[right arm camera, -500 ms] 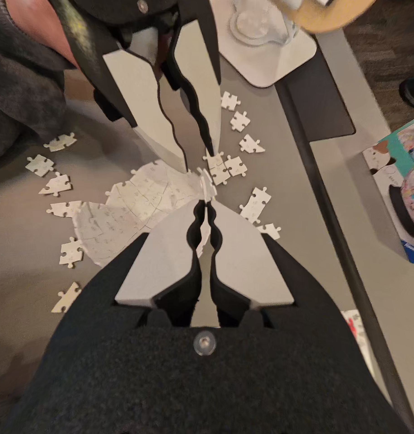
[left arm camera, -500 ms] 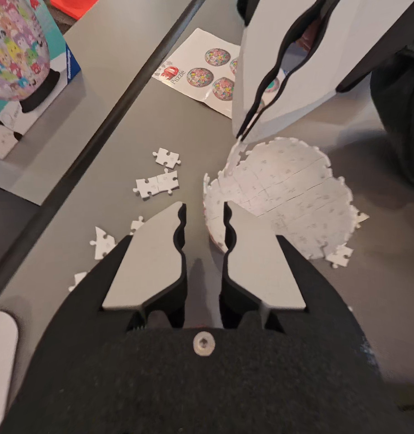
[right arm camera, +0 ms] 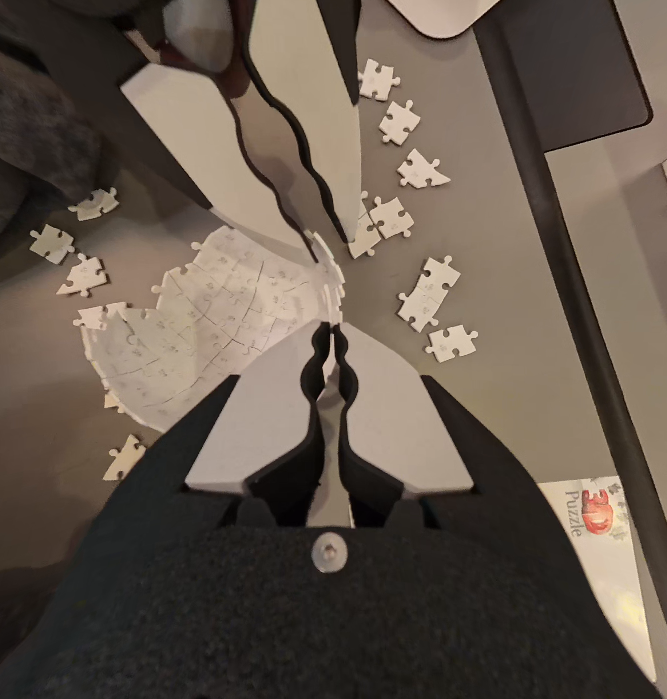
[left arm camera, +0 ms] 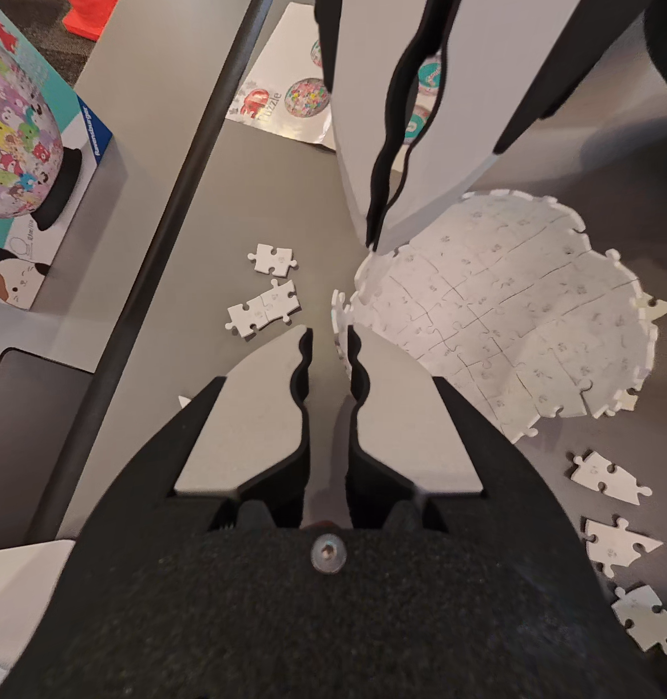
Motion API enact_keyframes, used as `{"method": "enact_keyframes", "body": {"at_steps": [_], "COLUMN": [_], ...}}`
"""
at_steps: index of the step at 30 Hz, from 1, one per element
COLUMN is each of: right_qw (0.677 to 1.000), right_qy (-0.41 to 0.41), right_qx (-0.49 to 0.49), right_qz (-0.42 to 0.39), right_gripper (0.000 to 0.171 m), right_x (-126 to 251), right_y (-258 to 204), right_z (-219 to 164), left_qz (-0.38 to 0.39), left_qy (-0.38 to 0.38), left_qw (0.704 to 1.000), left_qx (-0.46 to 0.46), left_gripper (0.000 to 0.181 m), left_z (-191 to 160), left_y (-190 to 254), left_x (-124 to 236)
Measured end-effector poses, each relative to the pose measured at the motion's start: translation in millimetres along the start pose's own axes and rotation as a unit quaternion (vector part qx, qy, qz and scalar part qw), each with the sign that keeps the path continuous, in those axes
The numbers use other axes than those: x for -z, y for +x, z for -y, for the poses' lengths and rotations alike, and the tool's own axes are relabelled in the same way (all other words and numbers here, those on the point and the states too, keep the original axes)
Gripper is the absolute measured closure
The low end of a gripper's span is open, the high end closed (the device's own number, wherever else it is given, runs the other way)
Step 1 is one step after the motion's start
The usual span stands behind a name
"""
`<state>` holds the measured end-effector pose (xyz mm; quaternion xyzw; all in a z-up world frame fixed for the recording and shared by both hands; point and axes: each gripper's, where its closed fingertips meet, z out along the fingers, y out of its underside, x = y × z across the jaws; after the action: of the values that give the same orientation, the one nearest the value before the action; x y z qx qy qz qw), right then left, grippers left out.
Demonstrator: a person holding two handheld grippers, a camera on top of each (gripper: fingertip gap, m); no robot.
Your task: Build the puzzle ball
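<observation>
left wrist view: the left gripper (left arm camera: 328, 333) has its jaws spread, straddling the 9 o'clock rim of the half-built shell (left arm camera: 513, 333) on the grey desk (left arm camera: 286, 196). right wrist view: the right gripper (right arm camera: 331, 328) jaws are nearly together, pinching the shell's rim. loose pieces (right arm camera: 428, 295) lie at 3 o'clock of the shell.

Two grey tabletops (left arm camera: 282, 181) meet at a dark seam (left arm camera: 180, 196), dark carpet (left arm camera: 56, 26) beyond, under soft indoor light.
</observation>
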<state>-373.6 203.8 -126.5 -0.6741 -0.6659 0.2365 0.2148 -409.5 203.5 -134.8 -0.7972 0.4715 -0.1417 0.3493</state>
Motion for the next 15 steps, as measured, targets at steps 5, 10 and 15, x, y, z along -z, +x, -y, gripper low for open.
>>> {"method": "enact_keyframes", "body": {"at_steps": [5, 10, 15], "right_qw": [1.000, 1.000, 1.000], "right_qy": [0.009, 0.009, 0.016], "right_qx": [0.012, 0.012, 0.008], "right_qz": [0.000, 0.008, 0.019], "right_gripper": [0.169, 0.169, 0.169], "right_x": [-4.6, -8.9, -12.0], "right_y": [3.1, 5.8, 4.9], "right_z": [1.1, -3.2, -1.8], "left_qz": [0.001, -0.002, -0.002], "left_qy": [-0.002, -0.003, -0.004], "left_qw": [1.000, 1.000, 1.000], "left_qx": [-0.006, -0.015, -0.028], "left_gripper": [0.173, 0.177, 0.178], "left_z": [-1.4, -1.7, -2.0], "left_y": [-0.7, 1.4, 3.1], "left_x": [2.4, 1.4, 1.8]}}
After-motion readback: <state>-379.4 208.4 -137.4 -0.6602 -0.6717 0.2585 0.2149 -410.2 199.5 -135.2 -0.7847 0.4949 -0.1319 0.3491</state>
